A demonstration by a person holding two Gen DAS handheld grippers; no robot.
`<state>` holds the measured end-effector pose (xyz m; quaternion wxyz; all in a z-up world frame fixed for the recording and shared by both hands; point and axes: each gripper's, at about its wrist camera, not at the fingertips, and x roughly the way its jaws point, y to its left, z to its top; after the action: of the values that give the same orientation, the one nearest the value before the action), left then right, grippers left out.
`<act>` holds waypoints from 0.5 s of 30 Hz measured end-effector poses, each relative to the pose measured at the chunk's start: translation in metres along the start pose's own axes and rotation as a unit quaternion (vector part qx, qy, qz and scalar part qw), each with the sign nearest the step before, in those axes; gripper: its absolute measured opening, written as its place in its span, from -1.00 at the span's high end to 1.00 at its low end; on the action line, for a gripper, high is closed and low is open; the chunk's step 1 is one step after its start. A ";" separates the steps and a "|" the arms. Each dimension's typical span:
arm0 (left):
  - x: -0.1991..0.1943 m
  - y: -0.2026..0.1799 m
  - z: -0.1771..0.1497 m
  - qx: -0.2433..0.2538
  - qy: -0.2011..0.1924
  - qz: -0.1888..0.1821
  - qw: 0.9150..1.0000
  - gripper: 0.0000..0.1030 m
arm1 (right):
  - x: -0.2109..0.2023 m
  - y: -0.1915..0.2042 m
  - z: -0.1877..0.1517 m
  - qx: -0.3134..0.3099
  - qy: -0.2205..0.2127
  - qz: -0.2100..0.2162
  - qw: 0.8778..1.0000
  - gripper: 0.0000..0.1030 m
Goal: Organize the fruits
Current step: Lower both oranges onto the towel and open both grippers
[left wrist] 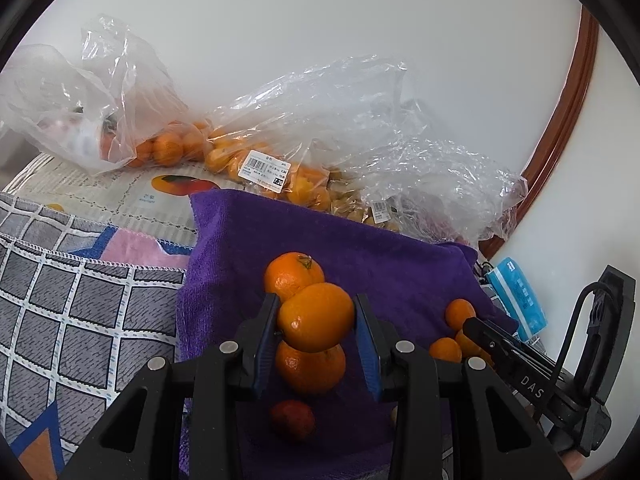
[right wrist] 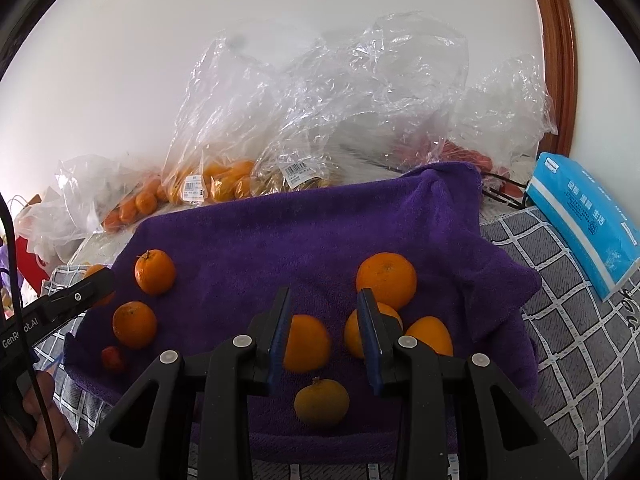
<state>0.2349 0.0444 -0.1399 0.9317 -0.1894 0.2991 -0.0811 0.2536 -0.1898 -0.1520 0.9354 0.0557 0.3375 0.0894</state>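
Observation:
My left gripper [left wrist: 317,298] is shut on an orange [left wrist: 316,316], held just above the purple towel [left wrist: 400,264]. Another orange [left wrist: 292,276] lies behind it, a third [left wrist: 310,368] below it, and a small red fruit [left wrist: 292,420] nearer me. In the right wrist view my right gripper [right wrist: 323,294] hovers over the towel [right wrist: 320,232], jaws a little apart with nothing between them. Several oranges lie around it: one [right wrist: 306,344] partly behind its left finger, one [right wrist: 386,280] beyond the right finger, one [right wrist: 322,402] below. The left gripper [right wrist: 100,280] shows at the left edge.
Clear plastic bags of oranges [left wrist: 176,148] [right wrist: 224,184] and other fruit line the wall behind the towel. A blue tissue pack [right wrist: 580,220] lies at the right on a grey chequered cloth [right wrist: 580,340]. A wooden door frame [right wrist: 556,40] stands at the far right.

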 end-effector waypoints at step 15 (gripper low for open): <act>0.006 -0.003 -0.001 0.007 0.019 0.010 1.000 0.33 | -0.002 -0.003 0.000 0.007 -0.005 -0.012 1.000 0.29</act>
<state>0.2391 0.0400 -0.1423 0.9280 -0.1781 0.3181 -0.0775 0.2521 -0.1929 -0.1515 0.9376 0.0584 0.3343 0.0755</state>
